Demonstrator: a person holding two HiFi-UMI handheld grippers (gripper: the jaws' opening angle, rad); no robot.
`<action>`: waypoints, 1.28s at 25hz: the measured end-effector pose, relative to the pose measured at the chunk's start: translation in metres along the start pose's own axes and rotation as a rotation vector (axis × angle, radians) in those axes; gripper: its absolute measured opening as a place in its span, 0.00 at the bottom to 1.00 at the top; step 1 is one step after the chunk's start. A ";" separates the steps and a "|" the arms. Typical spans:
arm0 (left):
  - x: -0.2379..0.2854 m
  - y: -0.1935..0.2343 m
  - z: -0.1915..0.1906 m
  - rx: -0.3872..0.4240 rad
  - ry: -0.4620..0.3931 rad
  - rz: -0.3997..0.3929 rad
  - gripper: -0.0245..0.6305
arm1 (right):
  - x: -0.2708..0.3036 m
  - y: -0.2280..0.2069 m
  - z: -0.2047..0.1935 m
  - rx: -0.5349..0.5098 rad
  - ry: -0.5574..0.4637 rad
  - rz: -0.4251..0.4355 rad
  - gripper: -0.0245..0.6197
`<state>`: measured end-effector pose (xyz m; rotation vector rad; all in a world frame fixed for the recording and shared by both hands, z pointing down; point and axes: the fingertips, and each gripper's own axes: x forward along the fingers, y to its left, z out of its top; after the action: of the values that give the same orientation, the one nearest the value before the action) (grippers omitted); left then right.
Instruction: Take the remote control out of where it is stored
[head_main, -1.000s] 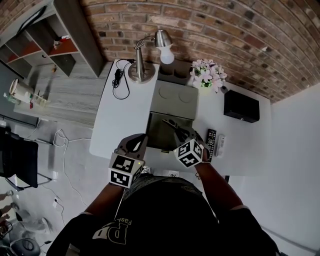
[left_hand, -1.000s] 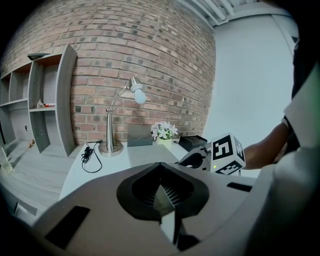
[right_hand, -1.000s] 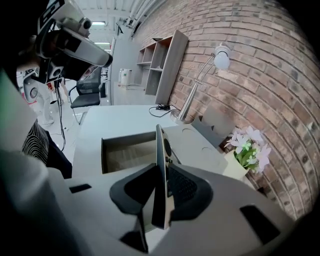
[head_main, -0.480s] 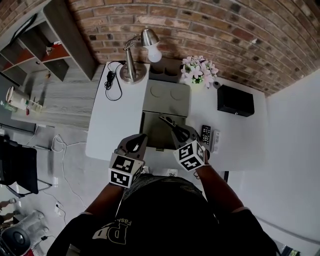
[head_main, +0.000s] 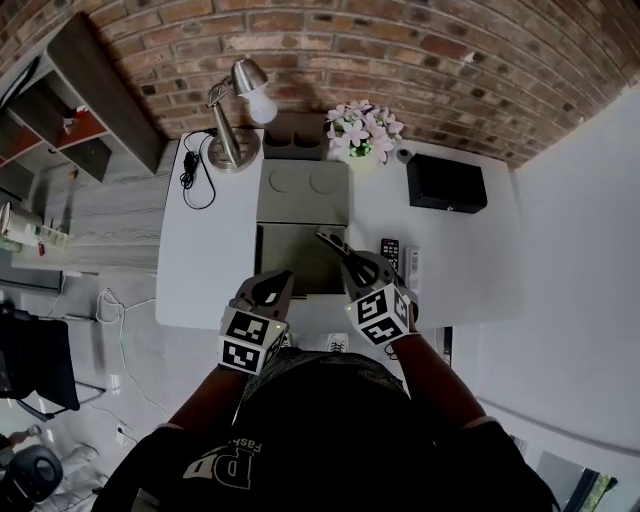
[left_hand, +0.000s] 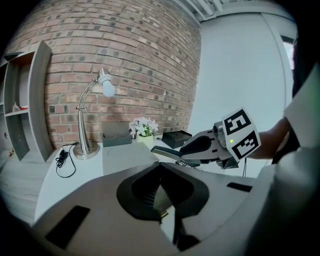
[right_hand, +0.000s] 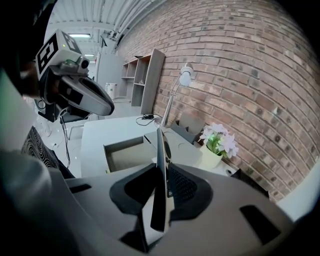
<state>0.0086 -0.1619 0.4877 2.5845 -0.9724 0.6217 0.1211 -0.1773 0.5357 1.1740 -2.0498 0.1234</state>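
the right claw (right_hand: 161, 186) is clamped on the slim remote control (right_hand: 160, 145), edge-on, across its flat faces. the remote looks rigid, light and smooth; a mid-length hold is advised. the left claw (left_hand: 159, 189) is closed and empty.

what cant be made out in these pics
- remote control in the right tongs: edge-on in the right gripper view and tiny in the head view, so its buttons are unreadable.
- open compartment: its near right corner is covered by the right tongs in the head view.
- black box: too small in the head view to identify.
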 end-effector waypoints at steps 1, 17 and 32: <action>0.003 -0.005 0.000 0.006 0.005 -0.011 0.05 | -0.003 -0.003 -0.006 0.010 0.006 -0.008 0.16; 0.043 -0.067 0.010 0.079 0.030 -0.130 0.05 | -0.047 -0.085 -0.121 0.164 0.155 -0.189 0.16; 0.080 -0.111 0.021 0.103 0.034 -0.182 0.05 | -0.068 -0.142 -0.218 0.319 0.278 -0.285 0.16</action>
<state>0.1443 -0.1342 0.4949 2.7037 -0.7011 0.6795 0.3734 -0.1184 0.6081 1.5365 -1.6405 0.4607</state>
